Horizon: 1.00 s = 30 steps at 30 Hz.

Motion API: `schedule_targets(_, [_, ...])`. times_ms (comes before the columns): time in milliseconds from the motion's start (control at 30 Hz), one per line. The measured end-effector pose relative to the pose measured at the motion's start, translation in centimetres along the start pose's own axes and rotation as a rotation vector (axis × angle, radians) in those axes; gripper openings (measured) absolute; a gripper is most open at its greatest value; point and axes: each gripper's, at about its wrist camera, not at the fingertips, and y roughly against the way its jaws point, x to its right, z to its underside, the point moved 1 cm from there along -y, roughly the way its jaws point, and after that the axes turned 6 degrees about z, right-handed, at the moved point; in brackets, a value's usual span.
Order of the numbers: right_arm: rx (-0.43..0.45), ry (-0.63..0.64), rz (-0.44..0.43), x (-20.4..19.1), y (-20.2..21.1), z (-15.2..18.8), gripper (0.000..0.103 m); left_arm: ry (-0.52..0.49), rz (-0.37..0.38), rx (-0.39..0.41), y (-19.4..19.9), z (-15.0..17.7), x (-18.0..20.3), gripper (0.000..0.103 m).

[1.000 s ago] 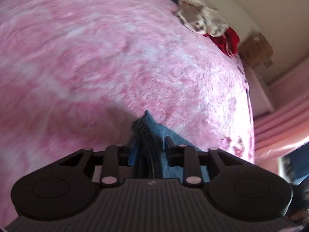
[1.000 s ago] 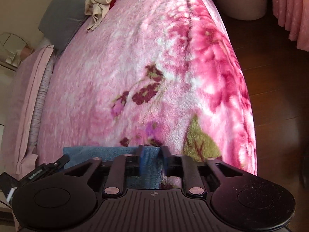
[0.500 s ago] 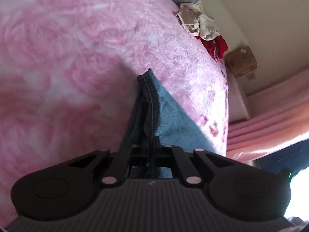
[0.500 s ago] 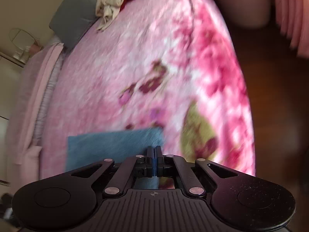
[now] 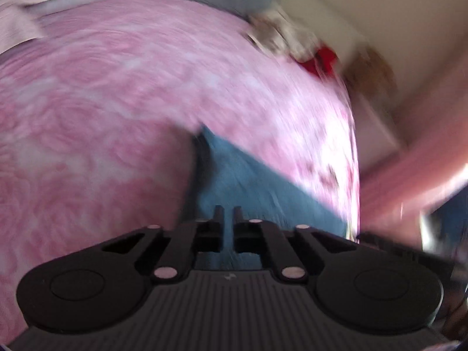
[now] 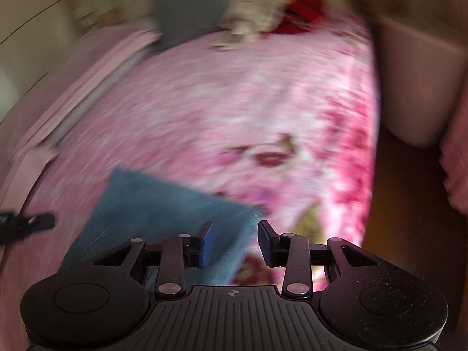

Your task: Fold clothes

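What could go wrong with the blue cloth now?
1. The right gripper is opening with nothing pinched, so that side of the folded blue denim garment may flop open.
2. The left gripper is almost shut right over the denim; moving off, it might drag the fold crooked.
3. The denim lies near the edge of the pink flowered fleece blanket and could slide off.

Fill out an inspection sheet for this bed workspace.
Surface: pink floral blanket, blurred.
Job's things: blue denim garment lying flat on the blanket's near part.
Clutter: clothes heap, pale and red, and grey pillow at the far end.
Grippers: left tongs nearly shut over the denim, grip unclear; right tongs opening, nothing pinched.
Cables: nothing seen.
Surroundings: wooden floor, pink curtain.
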Motion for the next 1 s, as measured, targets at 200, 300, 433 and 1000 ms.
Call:
schedule_targets(200, [-0.106,0.262,0.017,-4.1,-3.9,4.9,0.037,0.006,-0.032,-0.055,-3.8,3.8,-2.2,0.003])
schedule_targets(300, [-0.106,0.227,0.006,-4.1,-2.6,4.5,0.037,-0.084,-0.093,-0.058,-2.6,3.8,-0.7,0.0])
schedule_targets(433, [-0.096,0.188,-0.053,-4.2,1.1,5.1,0.037,-0.06,-0.066,-0.022,1.0,4.6,-0.1,0.0])
schedule_targets(1000, [-0.271,0.3,-0.149,-10.9,3.1,10.4,0.036,-0.012,-0.218,-0.092,5.4,10.7,1.8,0.002])
